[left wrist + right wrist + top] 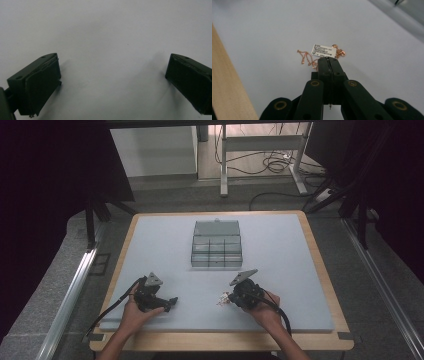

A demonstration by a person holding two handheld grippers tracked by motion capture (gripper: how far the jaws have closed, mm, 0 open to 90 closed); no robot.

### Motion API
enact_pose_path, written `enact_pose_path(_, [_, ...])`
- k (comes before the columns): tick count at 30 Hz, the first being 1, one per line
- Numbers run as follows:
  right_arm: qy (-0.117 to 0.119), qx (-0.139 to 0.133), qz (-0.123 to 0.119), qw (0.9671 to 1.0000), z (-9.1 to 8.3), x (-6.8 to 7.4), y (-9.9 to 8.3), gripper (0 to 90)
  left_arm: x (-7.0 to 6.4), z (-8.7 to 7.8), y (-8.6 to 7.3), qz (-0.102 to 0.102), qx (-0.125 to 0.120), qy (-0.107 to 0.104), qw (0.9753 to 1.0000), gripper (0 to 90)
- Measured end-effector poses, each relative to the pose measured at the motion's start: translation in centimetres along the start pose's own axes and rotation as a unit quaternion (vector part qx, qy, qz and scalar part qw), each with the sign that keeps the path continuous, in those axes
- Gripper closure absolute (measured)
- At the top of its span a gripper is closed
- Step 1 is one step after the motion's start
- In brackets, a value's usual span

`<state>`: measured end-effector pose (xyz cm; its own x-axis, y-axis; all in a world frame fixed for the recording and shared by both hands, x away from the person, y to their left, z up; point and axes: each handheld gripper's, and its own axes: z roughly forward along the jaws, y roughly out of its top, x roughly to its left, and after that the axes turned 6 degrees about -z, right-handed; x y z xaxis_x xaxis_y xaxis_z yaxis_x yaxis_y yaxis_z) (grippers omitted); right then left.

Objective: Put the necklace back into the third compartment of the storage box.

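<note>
chain could slip free when lifted: right gripper pinches just its edge; left gripper spread.

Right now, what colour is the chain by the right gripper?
Rose-gold chain, clearest in the right gripper view.

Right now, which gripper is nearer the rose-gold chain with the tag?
Right. The right gripper has its shut jaws at the chain, by its white tag. The left gripper sits open on the mat, well off to the chain's left.
</note>
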<state>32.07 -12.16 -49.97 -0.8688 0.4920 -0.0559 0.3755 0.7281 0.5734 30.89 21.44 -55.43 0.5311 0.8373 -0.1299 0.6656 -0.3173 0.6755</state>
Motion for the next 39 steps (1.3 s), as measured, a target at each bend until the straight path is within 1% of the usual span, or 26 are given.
enact_pose_path(2, [0.001,0.001,-0.004,1.0,0.3,0.1,0.2,81.4,0.0,0.0,0.0,0.0,0.0,0.0,1.0,0.0])
enact_pose_path(4, [0.003,0.01,-0.015,0.9998,0.7,0.3,0.5,78.1,0.0,0.0,0.0,0.0,0.0,0.0,1.0,0.0])
enact_pose_path(7, [-0.002,0.024,-0.026,0.9994,1.2,0.5,0.7,73.2,0.0,0.0,0.0,0.0,0.0,0.0,1.0,0.0])
enact_pose_path(10, [0.0,0.033,-0.025,0.9991,1.5,0.5,0.7,69.0,0.0,0.0,0.0,0.0,0.0,0.0,1.0,0.0])
enact_pose_path(12, [0.0,0.039,-0.026,0.9989,1.9,0.6,0.6,68.7,0.0,0.0,0.0,0.0,0.0,0.0,1.0,0.0])
enact_pose_path(13, [0.002,0.037,-0.023,0.999,1.9,0.5,0.6,69.3,0.0,0.0,0.0,0.0,0.0,0.0,1.0,0.0])
enact_pose_path(15, [0.002,0.038,-0.018,0.9991,1.9,0.4,0.6,73.5,0.0,0.0,0.0,0.0,0.0,0.0,1.0,0.0])
enact_pose_path(18, [0.005,0.038,-0.01,0.9992,2.0,0.1,0.6,82.2,0.0,0.0,0.0,0.0,0.0,0.0,1.0,0.0])
enact_pose_path(20, [0.01,0.042,-0.01,0.999,2.0,-0.1,0.8,82.8,0.0,0.0,0.0,-0.002,-0.002,0.0,1.0,0.0])
enact_pose_path(24, [0.009,0.044,-0.018,0.9988,2.0,0.0,0.9,84.9,0.0,0.0,0.0,0.0,-0.001,0.0,1.0,0.0])
enact_pose_path(27, [0.015,0.041,-0.013,0.999,2.0,-0.2,0.8,85.0,0.0,0.0,0.0,-0.002,-0.002,0.0,1.0,0.0])
enact_pose_path(30, [0.014,0.04,-0.011,0.999,1.9,-0.3,0.8,85.2,0.0,0.0,0.0,-0.002,-0.001,0.0,1.0,0.0])
enact_pose_path(31, [0.013,0.038,-0.011,0.9991,1.9,-0.3,0.8,87.7,0.0,0.0,0.0,-0.002,-0.002,0.0,1.0,0.0])
enact_pose_path(33, [0.011,0.036,-0.009,0.9993,1.7,-0.4,0.7,87.7,0.0,0.0,0.0,-0.002,-0.002,0.0,1.0,0.0])
enact_pose_path(39, [0.013,0.025,-0.001,0.9996,1.1,-0.8,0.7,87.7,0.0,0.0,0.0,0.0,0.0,0.0,1.0,0.0])
